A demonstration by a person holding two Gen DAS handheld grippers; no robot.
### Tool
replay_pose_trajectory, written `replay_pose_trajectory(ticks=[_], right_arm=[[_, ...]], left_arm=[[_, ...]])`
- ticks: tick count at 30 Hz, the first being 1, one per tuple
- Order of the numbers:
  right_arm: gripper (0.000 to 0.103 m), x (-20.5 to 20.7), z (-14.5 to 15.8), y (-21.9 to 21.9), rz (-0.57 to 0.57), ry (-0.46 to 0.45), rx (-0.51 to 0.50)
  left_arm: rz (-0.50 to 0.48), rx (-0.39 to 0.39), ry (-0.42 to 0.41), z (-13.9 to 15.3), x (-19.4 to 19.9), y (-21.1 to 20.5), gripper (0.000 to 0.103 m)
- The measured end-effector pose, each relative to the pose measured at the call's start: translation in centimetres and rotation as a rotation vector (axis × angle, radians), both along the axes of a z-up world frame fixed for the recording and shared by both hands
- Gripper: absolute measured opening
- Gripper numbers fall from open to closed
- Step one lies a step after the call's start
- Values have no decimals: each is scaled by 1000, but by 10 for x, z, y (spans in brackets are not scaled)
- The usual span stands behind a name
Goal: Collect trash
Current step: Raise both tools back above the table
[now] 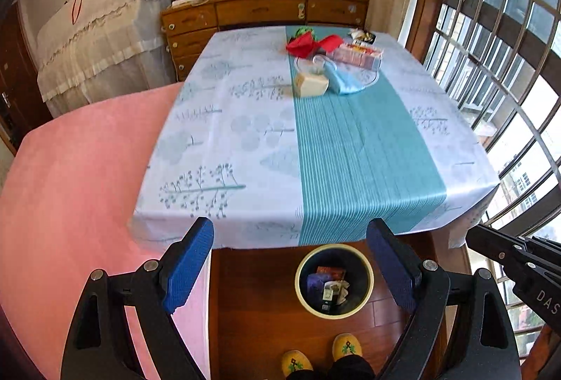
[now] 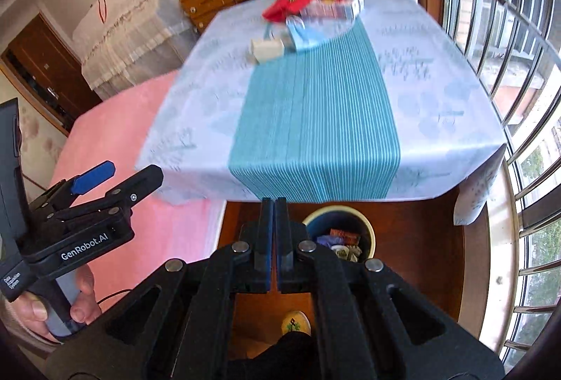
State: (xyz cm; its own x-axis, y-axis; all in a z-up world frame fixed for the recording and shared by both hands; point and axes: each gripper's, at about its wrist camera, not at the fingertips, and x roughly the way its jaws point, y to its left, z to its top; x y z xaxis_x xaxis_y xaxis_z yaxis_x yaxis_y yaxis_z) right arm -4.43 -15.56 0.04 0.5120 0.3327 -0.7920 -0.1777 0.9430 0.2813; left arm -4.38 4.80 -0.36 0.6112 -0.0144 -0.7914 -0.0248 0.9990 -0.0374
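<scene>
A round bin [image 1: 334, 280] with a pale rim stands on the wood floor below the table's near edge and holds several wrappers; it also shows in the right wrist view [image 2: 339, 234]. On the far half of the table lie a cream box [image 1: 310, 84], a blue face mask [image 1: 345, 80], red wrapping [image 1: 313, 45] and a clear packet tray [image 1: 357, 56]. My left gripper [image 1: 292, 269] is open and empty above the floor, just short of the table edge. My right gripper [image 2: 275, 239] is shut with nothing between its pads, above the bin's left rim.
The table [image 1: 245, 148] wears a white and teal striped cloth. A pink bed [image 1: 70, 204] lies to the left, a wooden dresser [image 1: 263, 11] behind, barred windows [image 1: 498, 64] to the right. My feet in yellow slippers [image 1: 345, 348] stand by the bin.
</scene>
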Motion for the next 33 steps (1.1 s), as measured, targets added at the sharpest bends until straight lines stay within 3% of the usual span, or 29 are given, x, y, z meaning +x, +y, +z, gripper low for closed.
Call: replay_pose_trajectory(ticks=[5, 8, 13, 17, 21, 26, 33], right_arm=[[0, -8, 80, 8, -15, -114, 3], [0, -5, 106, 13, -25, -172, -5], [0, 9, 128, 19, -31, -214, -18], [0, 38, 134, 21, -16, -230, -36], [0, 83, 135, 20, 4, -238, -42], [0, 160, 120, 17, 64, -223, -50], [0, 285, 75, 18, 152, -131, -54]], left_arm=[[-60, -23, -81, 70, 3, -2, 90], [-101, -23, -128, 106, 3, -3, 90], [-95, 2, -186, 137, 21, 4, 90], [-71, -1, -166, 149, 58, 12, 90], [-44, 7, -145, 148, 109, 16, 90], [11, 25, -86, 124, 193, 14, 90], [123, -29, 77, 56, 303, 12, 90]])
